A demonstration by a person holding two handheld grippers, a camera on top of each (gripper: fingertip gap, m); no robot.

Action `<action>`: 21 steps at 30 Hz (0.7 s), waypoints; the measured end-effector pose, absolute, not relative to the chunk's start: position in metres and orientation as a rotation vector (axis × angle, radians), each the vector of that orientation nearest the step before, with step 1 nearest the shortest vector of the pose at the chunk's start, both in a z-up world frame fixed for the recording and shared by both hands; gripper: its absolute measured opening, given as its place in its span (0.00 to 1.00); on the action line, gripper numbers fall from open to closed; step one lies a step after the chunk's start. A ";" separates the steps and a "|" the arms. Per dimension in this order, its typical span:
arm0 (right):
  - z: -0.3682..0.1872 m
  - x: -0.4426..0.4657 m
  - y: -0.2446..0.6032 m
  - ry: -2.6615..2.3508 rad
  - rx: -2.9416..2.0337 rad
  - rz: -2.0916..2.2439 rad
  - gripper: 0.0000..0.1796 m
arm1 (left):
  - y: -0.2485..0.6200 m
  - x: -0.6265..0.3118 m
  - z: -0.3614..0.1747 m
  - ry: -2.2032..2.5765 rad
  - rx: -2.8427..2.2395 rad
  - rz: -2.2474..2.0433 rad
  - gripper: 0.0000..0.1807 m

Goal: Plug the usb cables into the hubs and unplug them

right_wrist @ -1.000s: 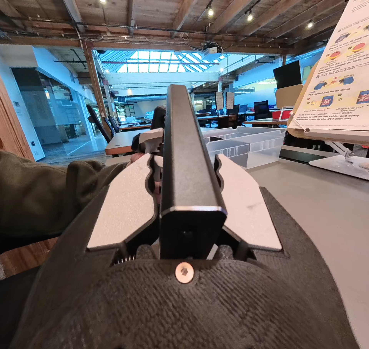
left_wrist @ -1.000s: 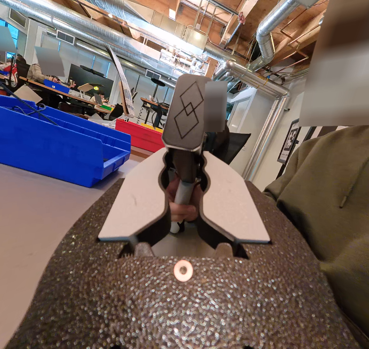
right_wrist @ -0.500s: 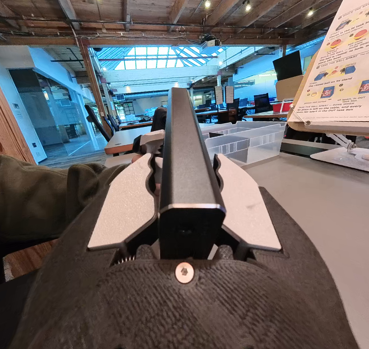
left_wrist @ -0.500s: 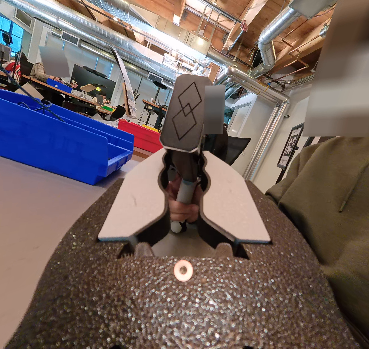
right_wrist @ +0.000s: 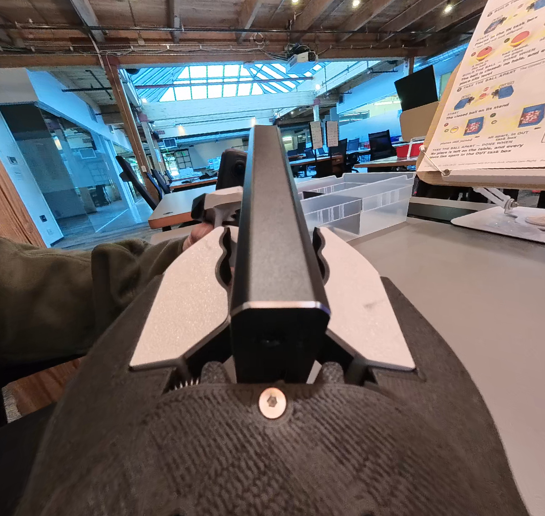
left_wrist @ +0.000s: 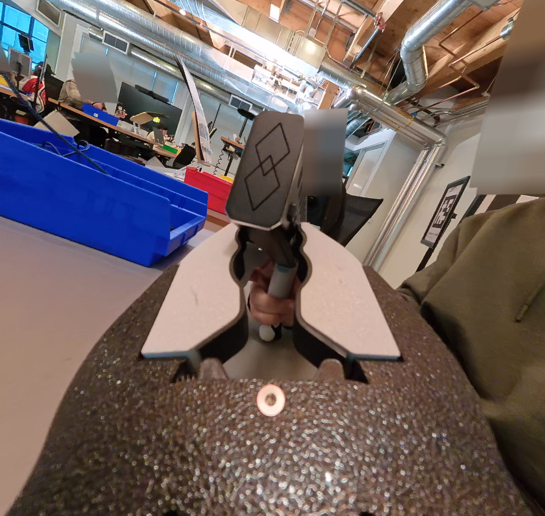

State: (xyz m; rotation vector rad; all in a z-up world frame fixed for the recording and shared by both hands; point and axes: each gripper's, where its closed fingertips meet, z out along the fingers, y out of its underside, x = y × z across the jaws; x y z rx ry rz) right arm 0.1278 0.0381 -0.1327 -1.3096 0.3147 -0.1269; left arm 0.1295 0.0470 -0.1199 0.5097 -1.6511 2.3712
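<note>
A long black USB hub (right_wrist: 274,266) lies lengthwise between the fingers of my right gripper (right_wrist: 271,230), which is shut on it above the grey table (right_wrist: 457,280). In the left wrist view the hub (left_wrist: 265,174) shows its face with a diamond mark. A dark USB plug (left_wrist: 281,245) with a grey cable sleeve (left_wrist: 280,283) meets its lower end. My left gripper (left_wrist: 269,230) is shut around this plug. The left gripper also shows in the right wrist view (right_wrist: 218,207) at the hub's far end. A hand (left_wrist: 268,307) shows behind the cable.
A blue bin (left_wrist: 88,195) and a red bin (left_wrist: 206,183) stand on the table to the left. A clear divided bin (right_wrist: 354,204) and an instruction board on a stand (right_wrist: 486,103) are at the right. An olive sleeve (left_wrist: 472,310) is close by. Less than 4 cm separates the two grippers' tips.
In the left wrist view the hub has tilted and shifted a little to the left, and the plug now sits at an angle. Both grippers keep their hold.
</note>
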 end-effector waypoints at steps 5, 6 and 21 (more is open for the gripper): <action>-0.135 0.130 0.038 0.332 -1.325 -0.137 0.30 | 0.047 0.134 -0.124 -1.724 0.547 2.339 0.19; -0.135 0.129 0.039 0.330 -1.327 -0.139 0.30 | 0.047 0.134 -0.125 -1.740 0.544 2.341 0.19; -0.131 0.141 0.020 0.382 -1.284 -0.269 0.30 | 0.052 0.140 -0.130 -1.871 0.608 2.329 0.26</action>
